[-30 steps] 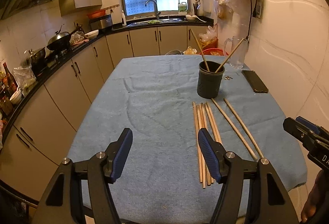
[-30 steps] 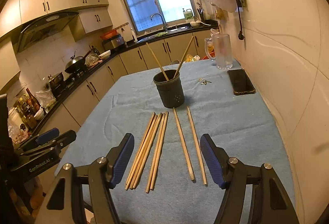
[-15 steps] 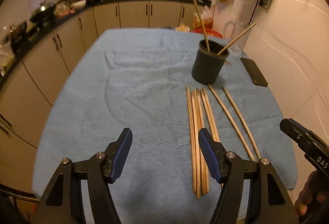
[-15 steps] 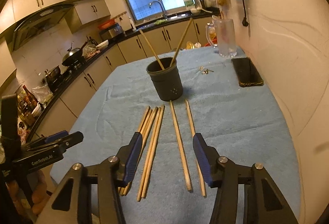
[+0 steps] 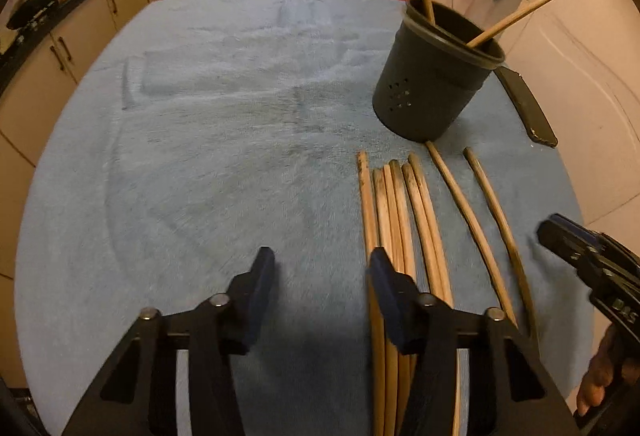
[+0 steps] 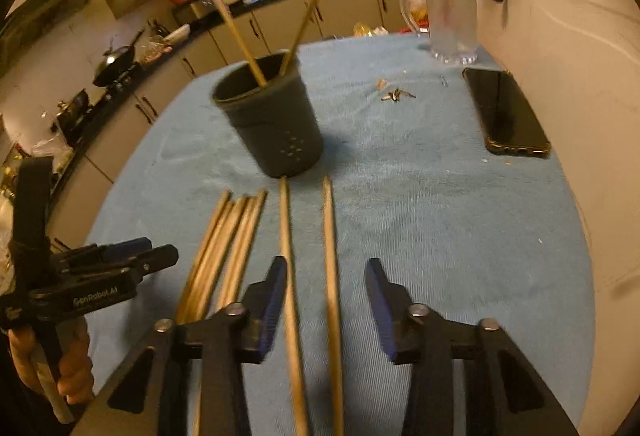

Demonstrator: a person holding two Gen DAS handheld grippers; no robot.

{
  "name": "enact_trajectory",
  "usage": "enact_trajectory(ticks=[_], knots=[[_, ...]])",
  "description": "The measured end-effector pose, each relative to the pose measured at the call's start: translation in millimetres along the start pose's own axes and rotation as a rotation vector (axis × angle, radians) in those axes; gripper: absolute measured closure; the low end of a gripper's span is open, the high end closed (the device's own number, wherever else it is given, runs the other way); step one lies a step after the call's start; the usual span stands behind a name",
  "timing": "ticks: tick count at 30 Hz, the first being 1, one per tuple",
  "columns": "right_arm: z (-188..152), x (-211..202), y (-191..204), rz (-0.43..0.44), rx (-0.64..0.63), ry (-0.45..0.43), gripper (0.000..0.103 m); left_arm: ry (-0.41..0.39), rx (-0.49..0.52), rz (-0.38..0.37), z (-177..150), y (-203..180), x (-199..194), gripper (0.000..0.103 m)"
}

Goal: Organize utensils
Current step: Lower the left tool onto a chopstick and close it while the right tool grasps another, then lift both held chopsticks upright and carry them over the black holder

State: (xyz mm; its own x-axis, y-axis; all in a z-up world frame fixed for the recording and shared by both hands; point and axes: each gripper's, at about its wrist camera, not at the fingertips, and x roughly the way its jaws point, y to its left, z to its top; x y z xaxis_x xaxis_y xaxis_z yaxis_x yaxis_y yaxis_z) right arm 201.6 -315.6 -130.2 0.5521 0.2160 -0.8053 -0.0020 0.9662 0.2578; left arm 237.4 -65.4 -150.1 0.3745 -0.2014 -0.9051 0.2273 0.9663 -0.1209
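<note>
The left gripper points steeply down at the blue towel-covered table, its blue-padded jaws partly apart and closing; between them lies only bare cloth, while its right-hand pad sits over the near ends of the bundle of six chopsticks without clearly pressing on any of them. The right gripper is also angled down with its jaws partly apart and closing; the two separate chopsticks run lengthwise through the gap, the left one close beside the left pad, the other nearer the middle, and neither is yet pinched. Whether the left pad touches its stick cannot be told through the blur. Each gripper shows at the edge of the other's view, held in a hand. Beyond the sticks stands a dark cylindrical utensil holder with small holes low in its wall; the far tip of one separate chopstick lies just at its base. Two chopsticks stand in it already, leaning outward in opposite directions against the rim. A black phone lies flat near the wall side of the table, a clear glass jug stands at the far corner, and a few small metal bits lie on the cloth between holder and phone.
</note>
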Motion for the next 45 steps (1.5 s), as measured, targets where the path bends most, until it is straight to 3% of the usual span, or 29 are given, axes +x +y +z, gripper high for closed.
enact_trajectory(ticks=[5,11,15,28,35,43,44,45], knots=[[18,40,0,0.003,-0.026,0.084,0.069,0.028,0.002,-0.014,9,-1,13,0.060],[27,66,18,-0.085,-0.119,0.138,0.076,0.057,0.012,0.009,17,-5,16,0.068],[25,67,17,-0.076,-0.106,0.141,0.076,0.053,0.013,-0.032,14,-6,7,0.067],[22,63,8,-0.087,-0.098,0.144,0.076,0.082,0.038,-0.039,24,-11,16,0.066],[26,63,20,-0.117,-0.125,0.169,0.075,0.096,0.071,0.021,48,-20,32,0.069],[37,70,30,-0.146,-0.140,0.180,0.075,0.047,0.122,0.112,64,-31,41,0.073],[38,72,35,-0.167,-0.164,0.179,0.076,0.033,0.133,0.116,65,-35,42,0.075],[39,73,39,-0.183,-0.179,0.178,0.082,0.023,0.135,0.111,66,-35,41,0.086]])
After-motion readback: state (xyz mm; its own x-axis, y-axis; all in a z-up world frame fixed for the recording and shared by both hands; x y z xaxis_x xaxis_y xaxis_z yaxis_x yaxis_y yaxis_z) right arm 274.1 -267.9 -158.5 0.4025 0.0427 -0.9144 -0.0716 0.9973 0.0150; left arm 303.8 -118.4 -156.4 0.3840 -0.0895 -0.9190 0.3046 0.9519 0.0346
